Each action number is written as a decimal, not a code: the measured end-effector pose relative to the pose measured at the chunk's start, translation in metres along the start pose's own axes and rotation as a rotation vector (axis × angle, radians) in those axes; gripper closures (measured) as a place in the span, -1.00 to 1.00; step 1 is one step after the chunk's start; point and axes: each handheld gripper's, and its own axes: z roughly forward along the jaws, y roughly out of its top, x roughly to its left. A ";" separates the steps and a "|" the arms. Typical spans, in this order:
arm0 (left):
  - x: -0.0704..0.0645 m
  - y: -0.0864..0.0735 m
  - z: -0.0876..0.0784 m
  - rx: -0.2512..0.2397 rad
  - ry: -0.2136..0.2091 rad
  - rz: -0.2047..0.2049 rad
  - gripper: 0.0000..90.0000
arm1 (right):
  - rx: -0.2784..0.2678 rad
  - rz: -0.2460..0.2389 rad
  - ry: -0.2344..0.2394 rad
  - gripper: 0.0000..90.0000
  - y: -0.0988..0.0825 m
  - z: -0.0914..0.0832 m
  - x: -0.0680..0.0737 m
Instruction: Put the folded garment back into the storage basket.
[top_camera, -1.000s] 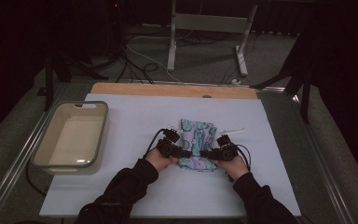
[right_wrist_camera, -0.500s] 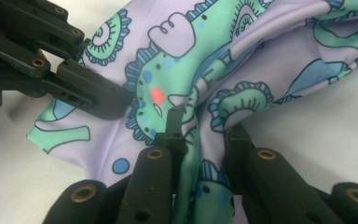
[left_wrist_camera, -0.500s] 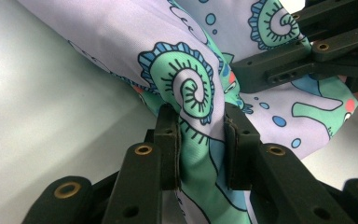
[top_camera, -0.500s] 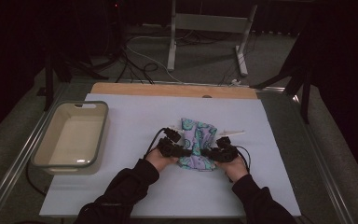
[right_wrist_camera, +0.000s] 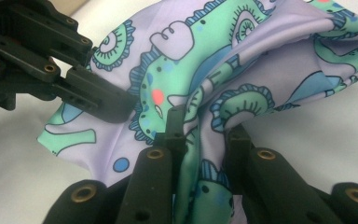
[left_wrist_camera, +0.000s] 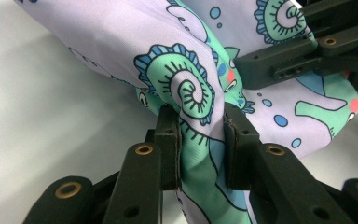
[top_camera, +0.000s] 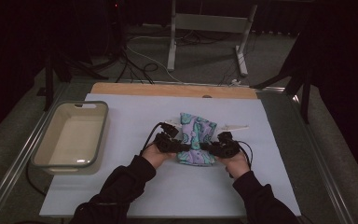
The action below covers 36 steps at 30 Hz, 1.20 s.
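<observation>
While 2 grippers pinch 1 patterned cloth (top_camera: 196,140); 1 tray (top_camera: 46,147) nearby.

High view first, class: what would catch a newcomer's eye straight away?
The patterned cloth, lilac with green sea creatures, sits mid-table on the pale sheet. The left gripper and right gripper each pinch its near edge from either side. An empty grey tray stands at the left.
</observation>
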 end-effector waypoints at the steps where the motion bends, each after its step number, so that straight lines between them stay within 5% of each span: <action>1: -0.001 0.002 -0.003 -0.005 0.001 0.004 0.60 | -0.002 -0.002 0.000 0.74 0.002 -0.001 0.001; 19: -0.006 0.020 -0.037 -0.067 0.028 0.034 0.61 | -0.071 -0.065 0.002 0.74 0.036 -0.016 0.017; 36: 0.001 0.024 -0.071 -0.096 0.047 0.049 0.61 | -0.101 -0.103 0.026 0.73 0.061 -0.013 0.039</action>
